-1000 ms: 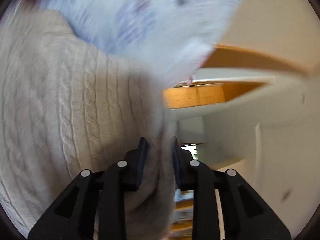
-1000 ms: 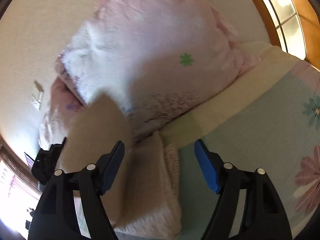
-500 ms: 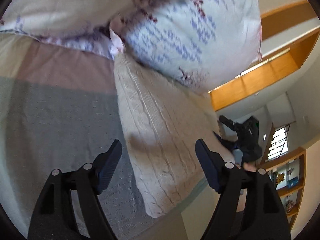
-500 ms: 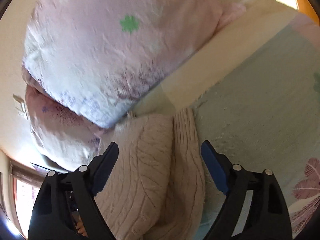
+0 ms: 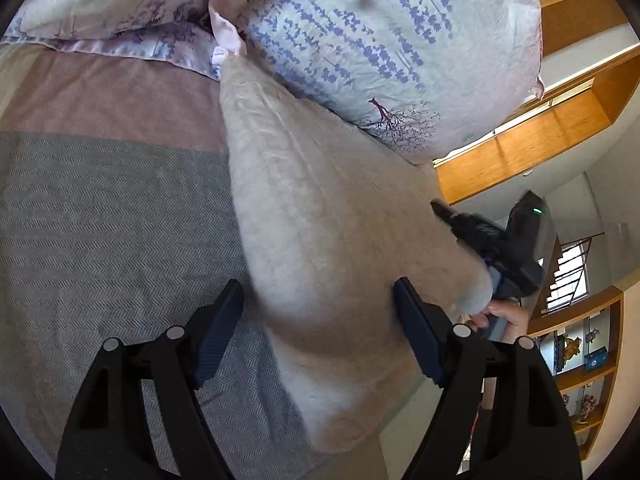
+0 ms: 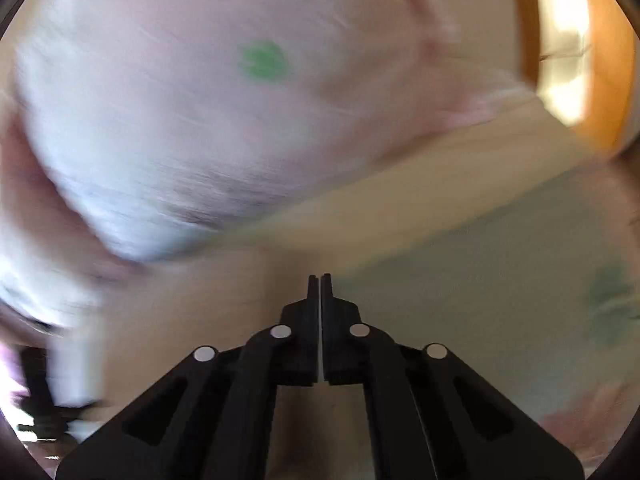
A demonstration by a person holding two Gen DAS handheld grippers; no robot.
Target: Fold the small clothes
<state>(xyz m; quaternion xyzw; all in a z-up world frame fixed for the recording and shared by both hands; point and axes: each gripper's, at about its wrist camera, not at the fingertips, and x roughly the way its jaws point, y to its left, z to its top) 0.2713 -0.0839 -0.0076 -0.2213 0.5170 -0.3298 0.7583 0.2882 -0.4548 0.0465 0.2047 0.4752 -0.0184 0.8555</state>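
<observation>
Cream cable-knit sweater (image 5: pixel 320 216) lies on the striped bed (image 5: pixel 100 208) beside 2 floral pillows (image 5: pixel 384 48); left tongs (image 5: pixel 318 332) gape wide around it, right tongs (image 6: pixel 320 280) pressed closed, contents unclear.

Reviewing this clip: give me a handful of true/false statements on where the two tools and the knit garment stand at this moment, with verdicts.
1. The left tool is open, its fingers either side of the cream knit sweater. True.
2. The right tool is wide open. False: its fingers are pressed together, and the blur hides whether any fabric is caught between them.
3. The sweater lies on a bare wooden floor. False: it lies on a grey herringbone blanket against a floral pillow.
4. The right-wrist view is blurred by motion. True.
5. The pillow in the right-wrist view carries a green flower print. True.
6. The left tool grips the pillow. False: it touches no pillow.
</observation>
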